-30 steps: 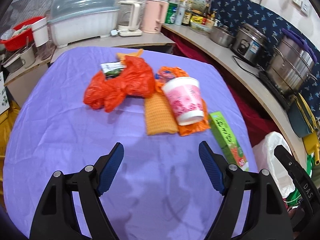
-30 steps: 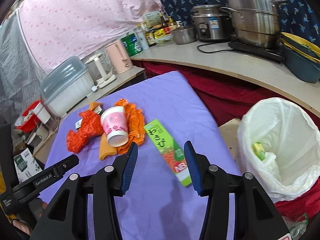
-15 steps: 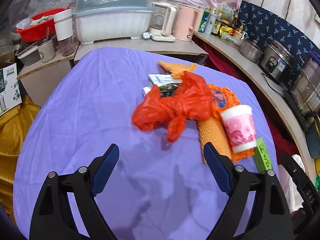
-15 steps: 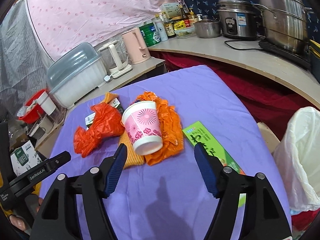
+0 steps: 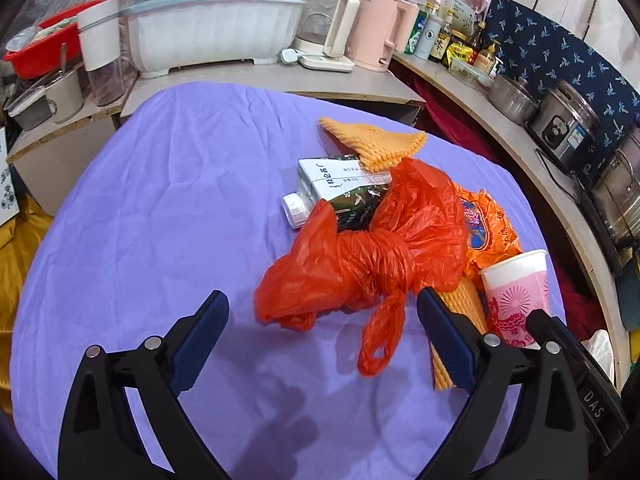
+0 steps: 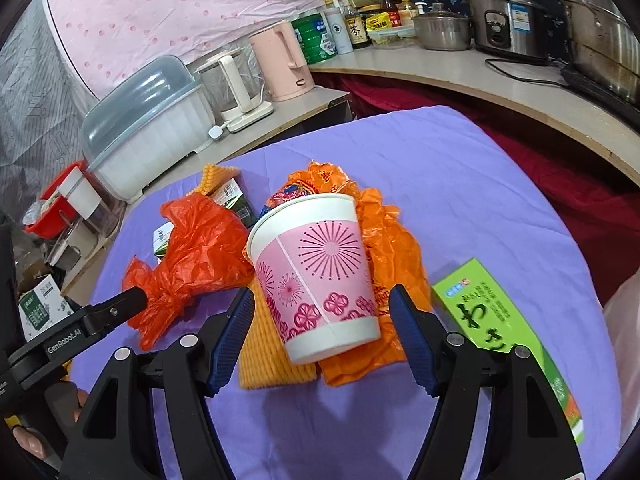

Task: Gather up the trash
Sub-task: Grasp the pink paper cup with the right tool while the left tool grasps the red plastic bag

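Note:
A pile of trash lies on the purple table (image 5: 160,208). A crumpled red plastic bag (image 5: 368,252) lies just ahead of my open, empty left gripper (image 5: 322,336). A drink carton (image 5: 340,188) with a white cap lies partly under the bag. A pink-and-white paper cup (image 6: 316,276) lies on its side on an orange wrapper (image 6: 392,248) and orange foam netting (image 6: 268,360). My open, empty right gripper (image 6: 322,334) has its fingers on either side of the cup's base. A green box (image 6: 504,328) lies to the right.
A white dish box with a grey lid (image 5: 212,24), kettles (image 5: 332,28) and bottles stand on the shelf behind the table. Steel pots (image 6: 508,20) stand on the curved counter at right. A white bin bag edge (image 6: 624,320) shows at far right.
My left gripper swung left from the cup toward the red bag and came close. My right gripper swung left from the green box and bin, opened wider, and closed in around the cup.

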Demonstrator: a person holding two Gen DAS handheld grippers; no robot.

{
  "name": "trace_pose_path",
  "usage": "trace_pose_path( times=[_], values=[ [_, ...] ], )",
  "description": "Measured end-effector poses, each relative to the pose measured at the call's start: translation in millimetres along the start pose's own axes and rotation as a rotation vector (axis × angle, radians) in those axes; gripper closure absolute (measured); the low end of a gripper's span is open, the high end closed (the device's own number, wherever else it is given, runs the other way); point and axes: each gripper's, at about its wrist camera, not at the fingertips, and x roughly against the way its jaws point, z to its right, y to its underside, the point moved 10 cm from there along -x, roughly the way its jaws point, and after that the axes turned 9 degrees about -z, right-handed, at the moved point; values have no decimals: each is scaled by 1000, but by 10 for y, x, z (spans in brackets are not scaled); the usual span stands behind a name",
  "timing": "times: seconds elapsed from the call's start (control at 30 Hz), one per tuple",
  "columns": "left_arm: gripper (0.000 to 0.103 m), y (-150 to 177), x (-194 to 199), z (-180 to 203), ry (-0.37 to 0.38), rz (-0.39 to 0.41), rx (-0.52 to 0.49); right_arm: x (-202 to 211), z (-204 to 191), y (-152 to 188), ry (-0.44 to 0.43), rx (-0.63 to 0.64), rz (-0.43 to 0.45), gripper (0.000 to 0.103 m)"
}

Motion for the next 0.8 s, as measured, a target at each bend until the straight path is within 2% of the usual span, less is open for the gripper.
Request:
trace_pose_path(
  times=[0.37,0.53,0.6,0.63,0.67,0.7,0.8],
  values=[
    [14,-124,-309,69,58,-38,17,-288,-51,-83,-1,18,-16,36],
    [38,-110,-256,178,78,-38,-24,-314,-66,-111,-6,25,-18,37],
    [57,-87,-212,223,85,-35,-39,-284,-76,-116,-10,28,-9,37],
    [58,-66,-194,249,85,-41,-49,-259,-77,-115,-12,27,-3,38],
    [65,-55,-177,260,88,-39,-53,-240,-74,-117,-15,26,-1,38],
    [85,-32,-145,280,85,-33,-62,-222,-73,-112,-17,25,0,38],
    [85,41,-92,355,105,-41,-75,-142,-66,-95,-23,19,8,38]
  ],
)
